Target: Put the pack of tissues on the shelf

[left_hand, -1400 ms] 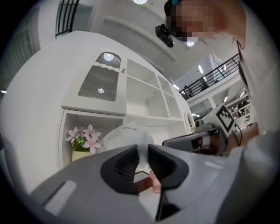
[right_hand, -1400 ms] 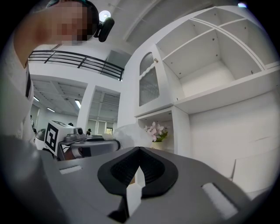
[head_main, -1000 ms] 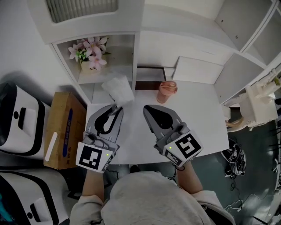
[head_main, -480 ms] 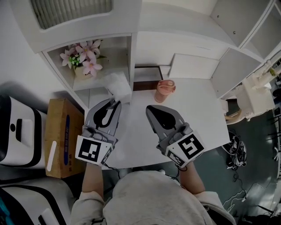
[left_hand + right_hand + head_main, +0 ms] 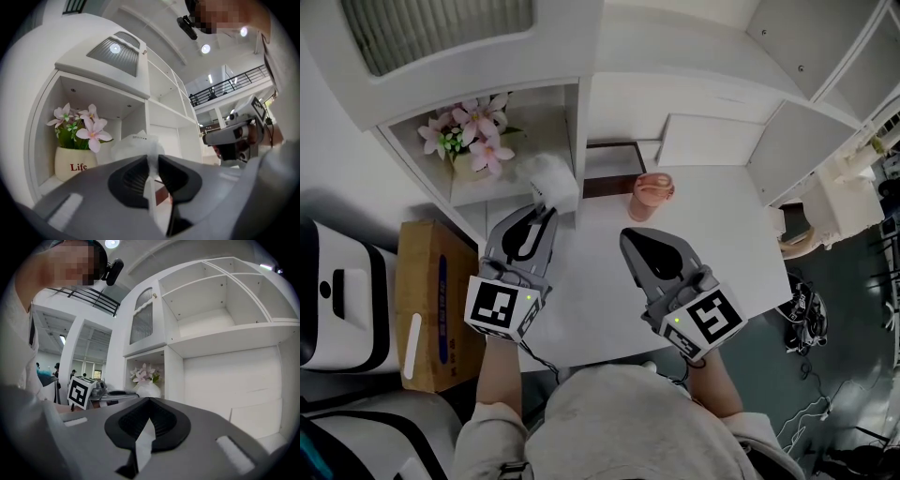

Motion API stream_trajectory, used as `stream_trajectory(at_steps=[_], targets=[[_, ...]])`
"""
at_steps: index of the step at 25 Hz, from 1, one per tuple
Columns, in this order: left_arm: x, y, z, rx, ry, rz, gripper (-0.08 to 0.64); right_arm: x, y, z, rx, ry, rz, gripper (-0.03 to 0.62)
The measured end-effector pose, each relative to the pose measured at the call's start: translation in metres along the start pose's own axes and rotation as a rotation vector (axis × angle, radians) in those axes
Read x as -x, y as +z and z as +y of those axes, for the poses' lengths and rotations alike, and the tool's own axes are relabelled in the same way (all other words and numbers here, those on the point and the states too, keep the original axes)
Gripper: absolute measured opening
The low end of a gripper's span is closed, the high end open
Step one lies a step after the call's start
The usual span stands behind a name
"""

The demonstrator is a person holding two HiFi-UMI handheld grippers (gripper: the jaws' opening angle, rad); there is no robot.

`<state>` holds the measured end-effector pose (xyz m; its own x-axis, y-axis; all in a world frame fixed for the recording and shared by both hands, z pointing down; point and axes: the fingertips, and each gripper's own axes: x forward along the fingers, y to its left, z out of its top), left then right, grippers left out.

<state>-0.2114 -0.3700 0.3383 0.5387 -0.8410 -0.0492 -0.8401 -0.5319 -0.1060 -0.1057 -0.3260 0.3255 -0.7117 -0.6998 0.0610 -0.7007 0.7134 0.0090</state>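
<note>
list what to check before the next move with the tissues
1. Grip: ok, left gripper pinches the tissue pack by its edge.
2. Room on the shelf: ok, bare spot right of the flower pot.
3. Pack clear of pot: ok, apart.
4. Pack set down: cannot tell, it is at the opening.
5. Right gripper: ok, shut, empty, over the table.
6. Cup: ok, off to the right.

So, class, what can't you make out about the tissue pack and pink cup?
- Tissue pack print: left gripper view, too small.
- Its lower edge: same view, behind the left claw.
- Whether it touches the shelf: head view, pack covers it.
- Pink cup contents: head view, too small.
</note>
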Motion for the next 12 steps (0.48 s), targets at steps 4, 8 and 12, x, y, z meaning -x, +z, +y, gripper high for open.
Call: stream_trajectory(at_steps=[4,8,12], targets=[[-0.012,-0.012,0.009,0.03,0.0,0.015,0.055,-0.001,-0.001,-0.004,0.005,-0.016,0.012,0.002],[-0.022,-0.024,0.014,0.052,-0.006,0.043,0.055,0.001,-0.003,-0.008,0.009,-0.031,0.025,0.001],[-0.028,-0.03,0.016,0.046,-0.002,0.059,0.058,0.003,-0.004,-0.012,0.009,-0.041,0.031,0.0]])
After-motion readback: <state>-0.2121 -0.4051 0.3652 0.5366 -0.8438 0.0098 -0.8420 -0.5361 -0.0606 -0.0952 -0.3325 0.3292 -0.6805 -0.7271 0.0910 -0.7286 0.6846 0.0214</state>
